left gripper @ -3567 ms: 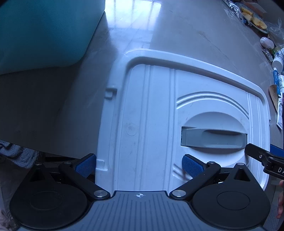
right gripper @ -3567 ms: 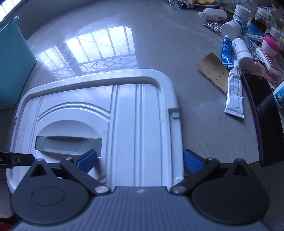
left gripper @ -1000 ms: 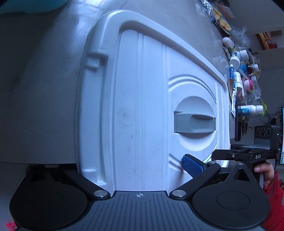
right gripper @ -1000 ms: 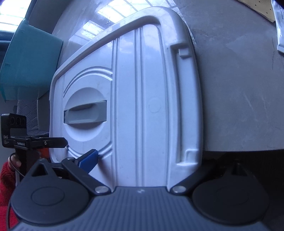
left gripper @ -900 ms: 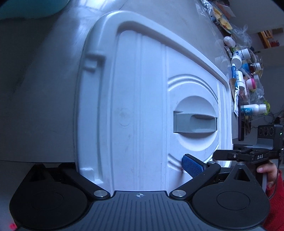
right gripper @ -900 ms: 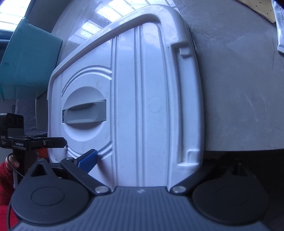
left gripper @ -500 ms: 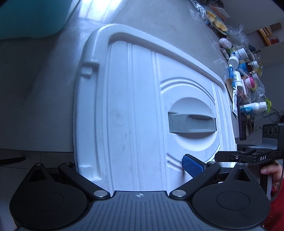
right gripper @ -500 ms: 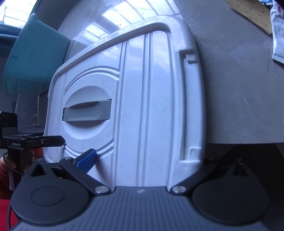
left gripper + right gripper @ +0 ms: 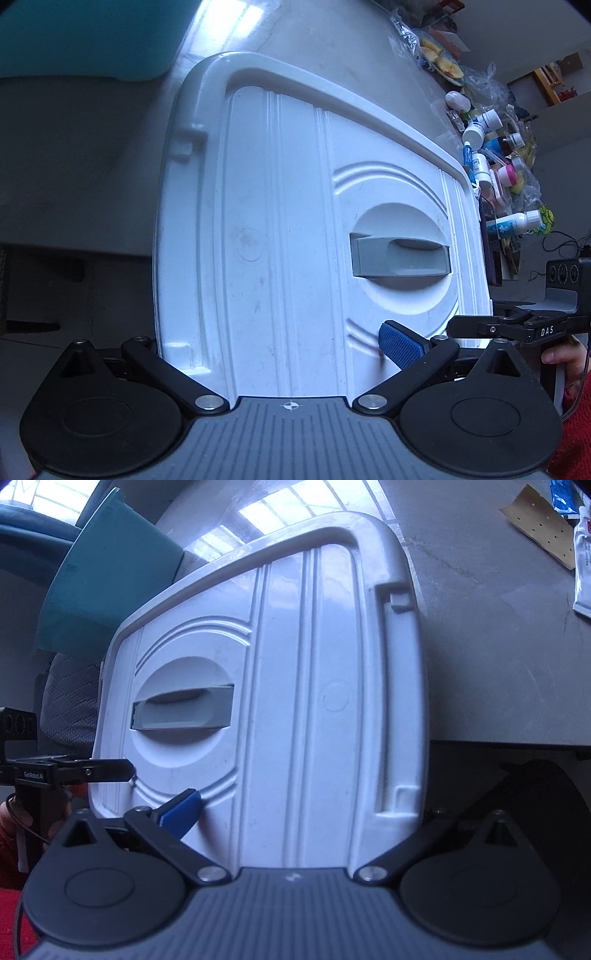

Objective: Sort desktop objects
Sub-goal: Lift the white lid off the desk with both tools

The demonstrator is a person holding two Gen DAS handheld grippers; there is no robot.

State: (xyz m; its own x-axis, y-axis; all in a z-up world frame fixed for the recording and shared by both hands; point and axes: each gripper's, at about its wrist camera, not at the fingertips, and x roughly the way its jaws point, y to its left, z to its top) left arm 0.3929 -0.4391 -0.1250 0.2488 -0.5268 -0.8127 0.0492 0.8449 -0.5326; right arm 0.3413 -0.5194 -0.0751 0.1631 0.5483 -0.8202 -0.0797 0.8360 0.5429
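Both grippers on the white lid, held over the desk edge

Your left gripper (image 9: pixel 273 347) and right gripper (image 9: pixel 306 812) each straddle the near edge of the lid (image 9: pixel 280 229), jaws spread wide around it; the outer fingers are hidden beneath, so contact is unclear. Keep it level. The box beneath is unseen. Beyond, bottles (image 9: pixel 491 147) clutter the desk (image 9: pixel 498 646).

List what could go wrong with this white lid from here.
1. The left gripper and right gripper both hold the white lid only at its near edge, so it could tip or slip.
2. Its far right corner sits close to the bottles; swinging the lid could knock them over.
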